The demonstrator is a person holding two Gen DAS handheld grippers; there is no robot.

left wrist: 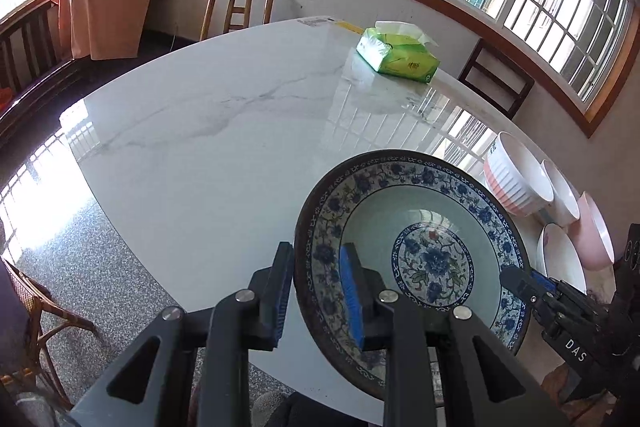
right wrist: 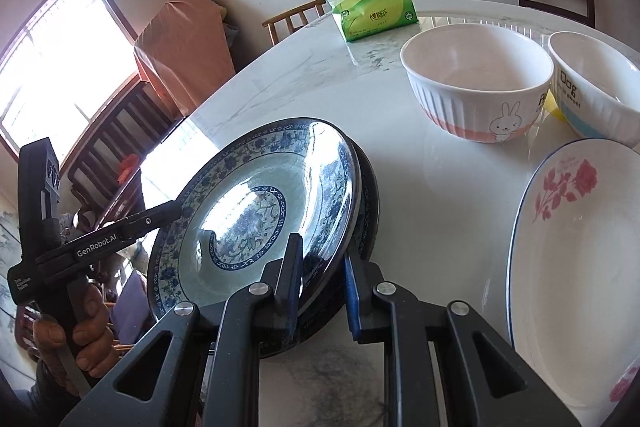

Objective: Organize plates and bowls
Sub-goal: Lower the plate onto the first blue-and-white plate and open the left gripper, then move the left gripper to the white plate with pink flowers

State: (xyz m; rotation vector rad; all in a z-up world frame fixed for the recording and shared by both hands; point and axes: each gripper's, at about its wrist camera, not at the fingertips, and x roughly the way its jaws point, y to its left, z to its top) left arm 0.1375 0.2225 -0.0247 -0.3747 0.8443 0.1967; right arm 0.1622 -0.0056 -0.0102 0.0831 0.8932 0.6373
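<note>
**Both grippers clamp one blue-and-white plate at the near table edge**

A round blue-and-white floral porcelain plate (left wrist: 416, 259) sits tilted at the near right part of the glossy white marble table (left wrist: 208, 131), its far rim raised. In the right wrist view a second dark rim shows just beneath it; whether that is another plate or a reflection cannot be told. The left gripper (left wrist: 318, 291) is closed on the plate's left rim, one blue-padded finger outside and one inside. The right gripper (right wrist: 322, 287) pinches the opposite rim the same way. A hand (right wrist: 76, 335) grips the left tool's handle.

Right of the plate stand a ribbed white bowl with a pink base and rabbit drawing (right wrist: 478, 87), a white bowl with printed lettering (right wrist: 600, 87) and a white oval platter with red roses (right wrist: 576, 267). A green tissue pack (left wrist: 398, 53) lies at the far side.
</note>
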